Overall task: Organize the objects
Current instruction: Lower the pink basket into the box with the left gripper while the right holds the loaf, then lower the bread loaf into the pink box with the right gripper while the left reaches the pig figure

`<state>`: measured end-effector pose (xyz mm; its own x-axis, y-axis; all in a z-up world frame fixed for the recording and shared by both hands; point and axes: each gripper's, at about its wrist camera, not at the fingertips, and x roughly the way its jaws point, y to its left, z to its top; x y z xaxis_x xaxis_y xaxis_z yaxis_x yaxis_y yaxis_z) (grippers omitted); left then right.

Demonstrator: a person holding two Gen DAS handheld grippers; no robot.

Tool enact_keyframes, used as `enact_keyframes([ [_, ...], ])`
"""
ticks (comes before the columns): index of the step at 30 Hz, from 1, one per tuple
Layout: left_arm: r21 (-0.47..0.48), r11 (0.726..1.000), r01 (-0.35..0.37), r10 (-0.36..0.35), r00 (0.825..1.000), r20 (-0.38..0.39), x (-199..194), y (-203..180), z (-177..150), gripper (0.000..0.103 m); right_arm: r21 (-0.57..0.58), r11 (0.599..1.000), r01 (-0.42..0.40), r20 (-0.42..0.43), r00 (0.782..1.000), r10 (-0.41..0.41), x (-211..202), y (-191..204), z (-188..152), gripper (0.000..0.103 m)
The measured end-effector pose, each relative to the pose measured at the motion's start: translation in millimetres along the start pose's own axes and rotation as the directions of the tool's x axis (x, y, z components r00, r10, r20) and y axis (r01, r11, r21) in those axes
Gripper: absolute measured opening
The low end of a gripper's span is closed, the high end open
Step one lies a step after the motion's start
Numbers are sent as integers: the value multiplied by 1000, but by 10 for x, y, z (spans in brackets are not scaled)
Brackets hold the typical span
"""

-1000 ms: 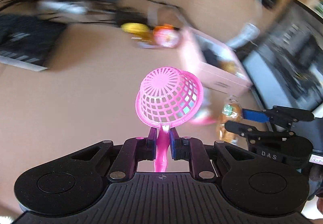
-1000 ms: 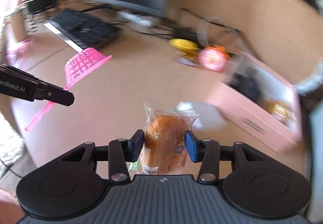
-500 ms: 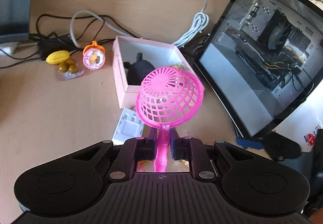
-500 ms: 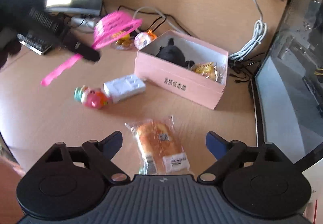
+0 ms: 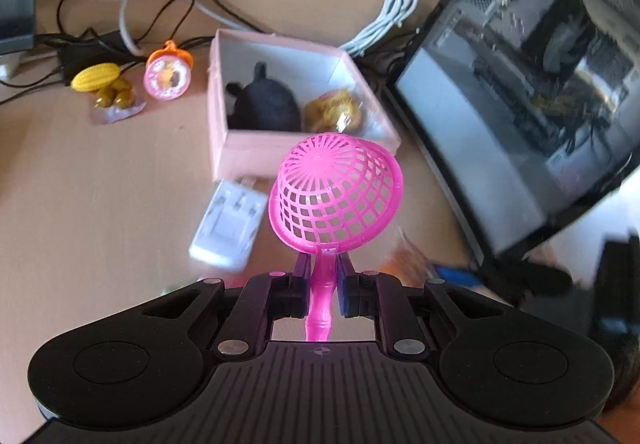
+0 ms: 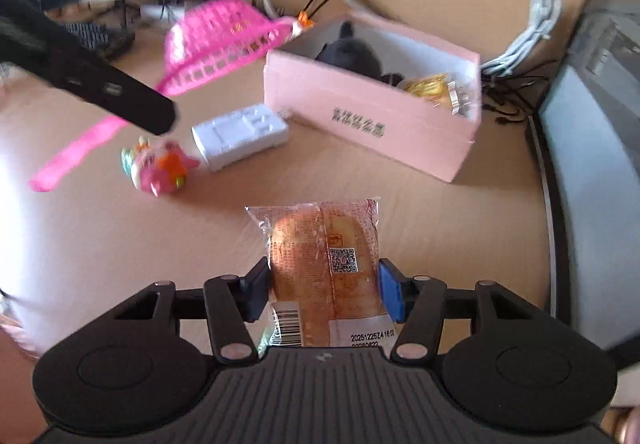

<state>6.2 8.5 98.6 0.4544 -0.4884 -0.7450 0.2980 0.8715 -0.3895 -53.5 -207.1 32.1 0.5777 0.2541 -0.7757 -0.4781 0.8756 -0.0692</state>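
My left gripper is shut on the handle of a pink plastic strainer, which hangs bowl-down in front of an open pink box. The box holds a black object and a wrapped snack. In the right wrist view the strainer hovers left of the box. My right gripper is closing its jaws on a wrapped bread roll on the desk, and both pads touch the wrapper's sides.
A white charger and a pink toy lie left of the box. A yellow corn toy, a round orange-pink toy and cables sit behind. A glass-sided computer case stands right.
The right gripper let the bread onto the desk, stood wide open, then closed on it again. The left gripper carried the strainer over to the pink box.
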Motion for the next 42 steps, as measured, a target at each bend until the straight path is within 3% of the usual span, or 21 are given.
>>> enact_keyframes([
  [5,32,999,17,-20,996,85,23,-254,525,15,74,997,3,90,996,-9,-450,-259,6,55],
  [10,68,998,-8,-6,980,199,202,-511,1122,15,118,993,16,156,987,-35,-655,-443,49,55],
  [14,49,998,-37,26,980,197,663,-573,1452,16,139,990,11,148,989,-32,-631,-517,17,55],
  [17,19,999,-35,31,980,196,996,-504,1512,17,152,988,10,135,990,-30,-575,-519,-31,55],
  [23,-49,996,-80,88,971,223,1295,-340,1462,18,171,985,15,134,990,-39,-564,-521,-128,55],
  [28,-92,994,-64,88,954,288,1007,-189,1338,18,191,981,25,121,991,-49,-529,-592,-174,55],
  [32,-12,993,-121,120,950,288,656,-127,1075,18,180,984,16,138,990,-41,-502,-644,-105,55],
  [36,20,977,-212,201,949,243,362,55,640,18,149,989,9,203,978,-39,-484,-717,198,55],
  [42,-48,965,-258,262,952,157,106,348,-95,18,126,992,16,316,947,-55,-322,-793,1015,55],
])
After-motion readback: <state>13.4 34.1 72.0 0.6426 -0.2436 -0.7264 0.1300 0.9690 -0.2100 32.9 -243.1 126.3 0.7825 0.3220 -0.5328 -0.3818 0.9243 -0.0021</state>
